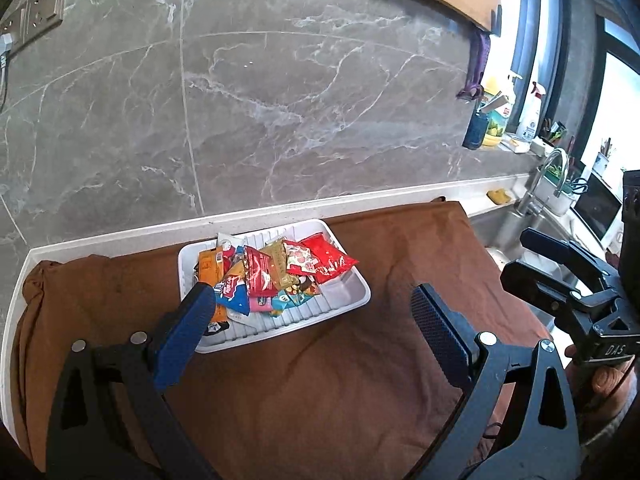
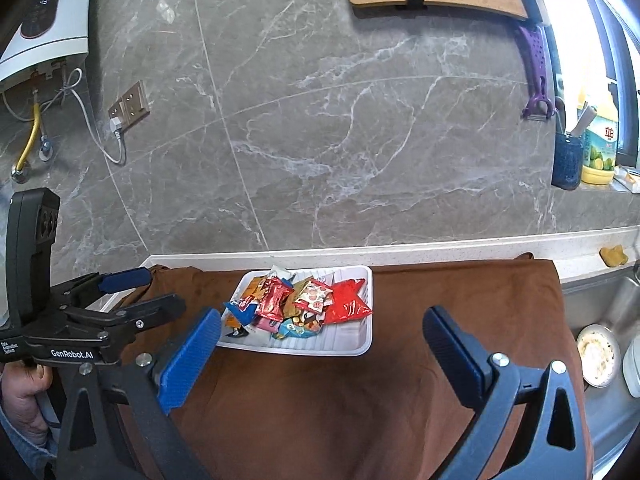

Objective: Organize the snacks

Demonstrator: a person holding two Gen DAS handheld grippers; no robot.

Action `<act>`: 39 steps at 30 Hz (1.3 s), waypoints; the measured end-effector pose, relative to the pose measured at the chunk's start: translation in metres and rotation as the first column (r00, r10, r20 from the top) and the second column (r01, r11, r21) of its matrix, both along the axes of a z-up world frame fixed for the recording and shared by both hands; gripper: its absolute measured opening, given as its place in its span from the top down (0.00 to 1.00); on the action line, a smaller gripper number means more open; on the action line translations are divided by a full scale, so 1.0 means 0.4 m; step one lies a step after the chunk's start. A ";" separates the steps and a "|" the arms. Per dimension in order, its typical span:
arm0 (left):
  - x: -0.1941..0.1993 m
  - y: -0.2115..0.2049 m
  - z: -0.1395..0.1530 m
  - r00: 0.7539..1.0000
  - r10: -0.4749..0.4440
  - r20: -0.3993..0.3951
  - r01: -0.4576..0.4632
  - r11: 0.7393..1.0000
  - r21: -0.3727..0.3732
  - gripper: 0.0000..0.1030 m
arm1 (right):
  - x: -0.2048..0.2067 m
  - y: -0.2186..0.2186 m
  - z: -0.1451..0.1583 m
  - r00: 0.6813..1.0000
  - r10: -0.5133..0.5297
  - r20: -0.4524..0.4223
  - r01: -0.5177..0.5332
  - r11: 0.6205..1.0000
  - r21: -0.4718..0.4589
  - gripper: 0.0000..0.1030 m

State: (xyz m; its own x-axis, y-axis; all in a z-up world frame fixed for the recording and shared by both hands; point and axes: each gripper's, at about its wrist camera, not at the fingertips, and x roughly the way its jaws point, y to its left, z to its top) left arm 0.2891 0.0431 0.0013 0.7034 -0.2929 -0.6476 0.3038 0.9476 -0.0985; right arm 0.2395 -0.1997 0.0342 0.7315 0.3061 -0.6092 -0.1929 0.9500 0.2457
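Left wrist view: crinkled foil snack packets (image 1: 276,276) fill a ribbed white plastic tray (image 1: 352,294) near the desk's back edge, on brown cloth (image 1: 320,380). Left gripper (image 1: 316,320) jaws are spread. Right wrist view: right gripper (image 2: 324,344) jaws are spread, holding nothing.

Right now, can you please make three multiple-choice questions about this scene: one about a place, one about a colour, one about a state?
1. Where do the snack packets lie?
A. in the white tray
B. in the sink
C. spread over the cloth

2. What colour is the cloth under the tray?
A. green
B. brown
C. white

3. How are the fingers of the left gripper?
A. shut on a packet
B. shut on nothing
C. open, holding nothing

Answers:
1 A, the packets are piled inside the tray.
2 B, brown fabric covers the counter.
3 C, the blue fingers stand wide apart with nothing between them.
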 end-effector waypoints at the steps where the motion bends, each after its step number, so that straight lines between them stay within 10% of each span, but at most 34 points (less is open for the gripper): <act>1: -0.006 0.000 0.003 1.000 0.000 0.003 0.000 1.000 0.002 0.03 | -0.005 0.001 0.001 1.000 0.003 -0.003 -0.003 1.000 0.002 0.00; 39: -0.038 0.010 0.033 0.999 -0.026 0.030 0.026 1.000 0.007 0.04 | -0.065 -0.011 0.019 1.000 -0.018 -0.002 0.018 1.000 0.006 0.00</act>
